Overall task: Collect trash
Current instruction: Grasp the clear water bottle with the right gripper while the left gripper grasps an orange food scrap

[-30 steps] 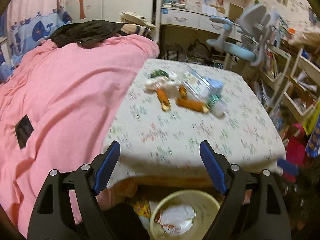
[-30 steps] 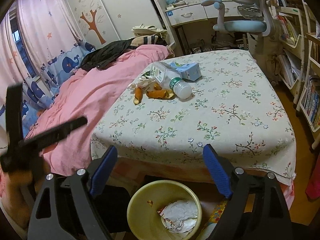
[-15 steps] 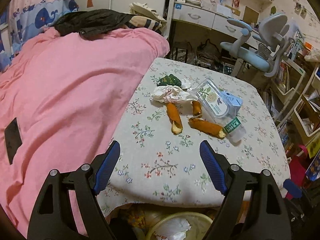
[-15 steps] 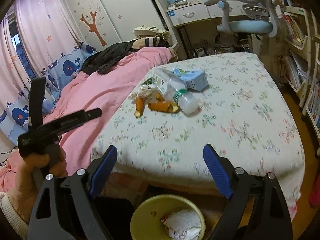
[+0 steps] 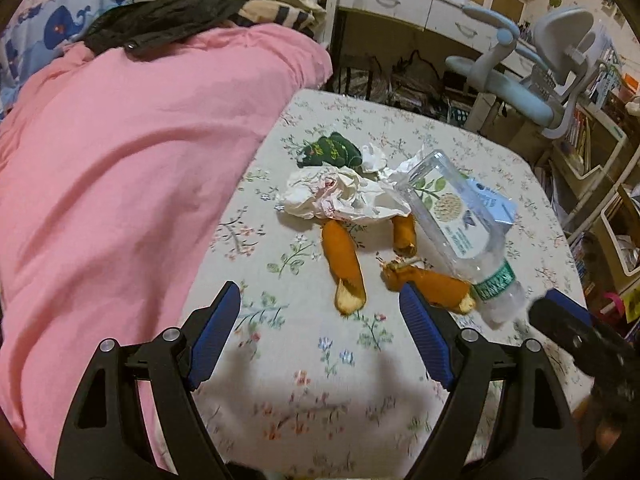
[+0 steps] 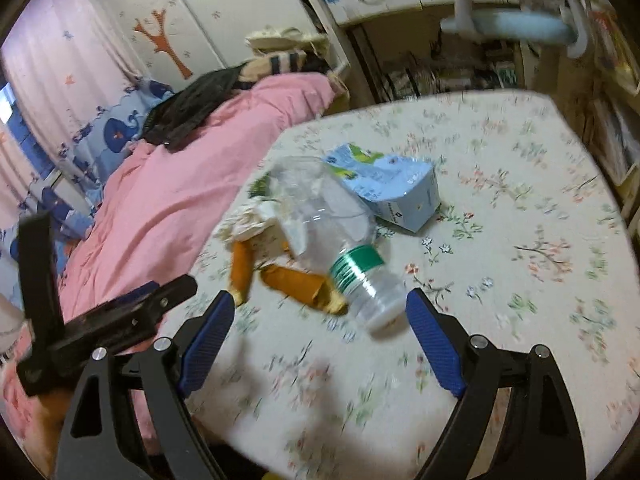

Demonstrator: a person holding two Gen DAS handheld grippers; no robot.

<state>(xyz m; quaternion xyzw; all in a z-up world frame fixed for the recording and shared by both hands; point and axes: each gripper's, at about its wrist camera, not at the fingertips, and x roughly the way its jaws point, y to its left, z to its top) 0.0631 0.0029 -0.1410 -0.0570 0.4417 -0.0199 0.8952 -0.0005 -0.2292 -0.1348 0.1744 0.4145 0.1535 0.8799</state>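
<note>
Left tongs (image 5: 320,336) released, right tongs (image 6: 320,344) released, clear bottle (image 6: 340,248) apparently empty, blue carton (image 6: 396,192) beside it.

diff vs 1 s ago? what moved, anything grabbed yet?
Both grippers advanced over the table toward the trash; the yellow bin at the near edge has dropped out of view. Left gripper now lines up on the orange peels, right gripper on the plastic bottle. Nothing grabbed: both stay open and empty. Trash pile, carton and crumpled paper unmoved.
</note>
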